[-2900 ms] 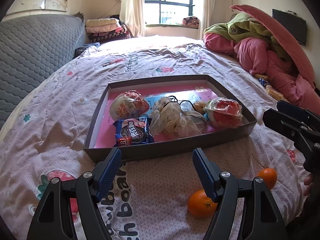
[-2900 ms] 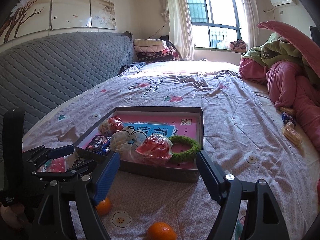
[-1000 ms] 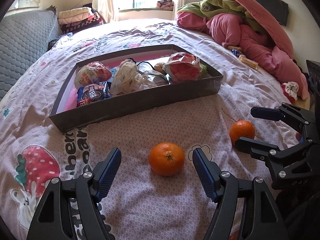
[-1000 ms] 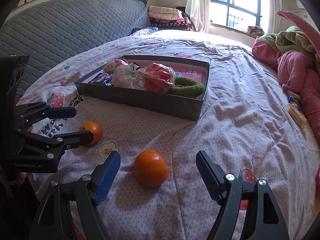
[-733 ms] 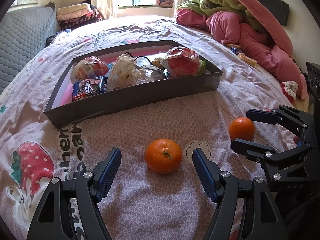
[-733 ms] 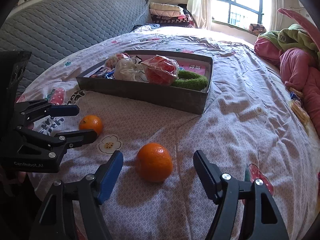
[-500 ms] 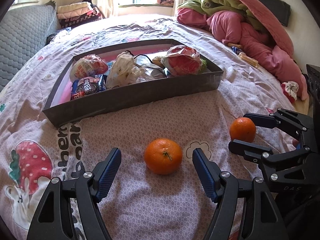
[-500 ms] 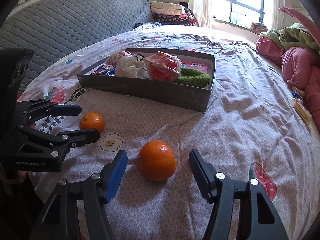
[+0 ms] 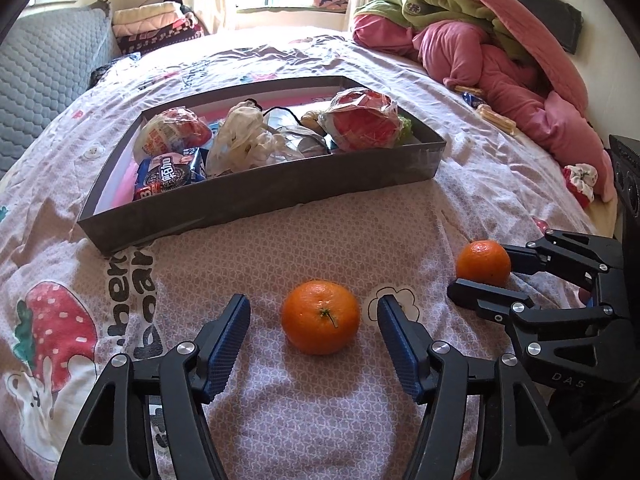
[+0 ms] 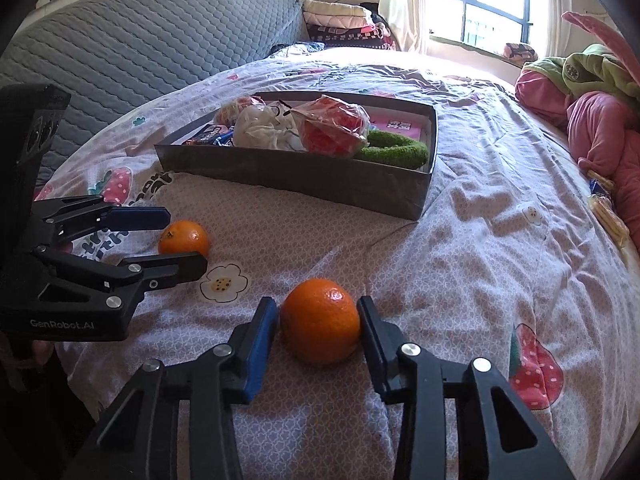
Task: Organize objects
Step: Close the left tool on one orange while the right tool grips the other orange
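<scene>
Two oranges lie on the patterned bedsheet in front of a shallow grey box [image 9: 256, 210] of wrapped snacks. My left gripper [image 9: 314, 314] is open with one orange [image 9: 320, 317] between its fingers, gaps on both sides. My right gripper [image 10: 318, 320] is shut on the other orange [image 10: 320, 326], both pads touching it while it rests on the sheet. In the left wrist view that orange [image 9: 483, 263] sits between the right gripper's fingers [image 9: 480, 300]. In the right wrist view the left gripper [image 10: 186, 240] flanks its orange [image 10: 184, 238].
The box [image 10: 304, 184] holds a biscuit pack [image 9: 170, 174], plastic-wrapped items [image 9: 360, 124] and a green ring [image 10: 396, 150]. A pile of pink and green bedding [image 9: 500, 48] lies at the right. A grey quilted headboard [image 10: 140, 48] stands at the left.
Both grippers came down from above the box to the oranges. In the last half second the right gripper's fingers closed onto its orange; the left gripper stayed open around its orange.
</scene>
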`<control>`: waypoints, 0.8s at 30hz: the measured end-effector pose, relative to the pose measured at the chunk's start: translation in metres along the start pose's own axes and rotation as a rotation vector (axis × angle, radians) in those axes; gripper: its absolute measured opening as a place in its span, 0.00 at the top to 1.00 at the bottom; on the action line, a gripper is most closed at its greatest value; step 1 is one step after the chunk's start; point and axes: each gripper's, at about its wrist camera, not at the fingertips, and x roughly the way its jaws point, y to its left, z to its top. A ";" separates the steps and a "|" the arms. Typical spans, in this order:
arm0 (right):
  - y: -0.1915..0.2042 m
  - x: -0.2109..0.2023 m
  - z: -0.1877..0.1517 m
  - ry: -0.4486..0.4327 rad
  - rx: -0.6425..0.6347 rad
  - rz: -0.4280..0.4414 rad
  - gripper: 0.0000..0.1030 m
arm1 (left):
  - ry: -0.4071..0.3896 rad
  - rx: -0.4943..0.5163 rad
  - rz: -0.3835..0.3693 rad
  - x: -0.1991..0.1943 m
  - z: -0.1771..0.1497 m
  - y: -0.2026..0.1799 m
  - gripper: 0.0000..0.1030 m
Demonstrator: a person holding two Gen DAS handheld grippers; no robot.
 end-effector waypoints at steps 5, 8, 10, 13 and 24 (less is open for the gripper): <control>0.003 0.000 -0.001 -0.001 -0.021 -0.016 0.63 | 0.015 0.009 -0.002 0.005 0.000 -0.002 0.46; 0.003 0.000 0.000 -0.002 -0.017 -0.013 0.63 | 0.020 0.015 -0.003 0.007 0.000 -0.003 0.52; 0.003 0.000 0.000 -0.002 -0.018 -0.013 0.63 | 0.019 0.013 -0.003 0.008 -0.001 -0.003 0.55; 0.003 0.000 0.000 -0.004 -0.016 -0.013 0.63 | 0.015 0.013 0.002 0.008 0.000 -0.003 0.61; 0.003 -0.004 0.007 -0.028 -0.005 0.001 0.64 | -0.023 -0.009 -0.002 0.000 0.006 -0.001 0.62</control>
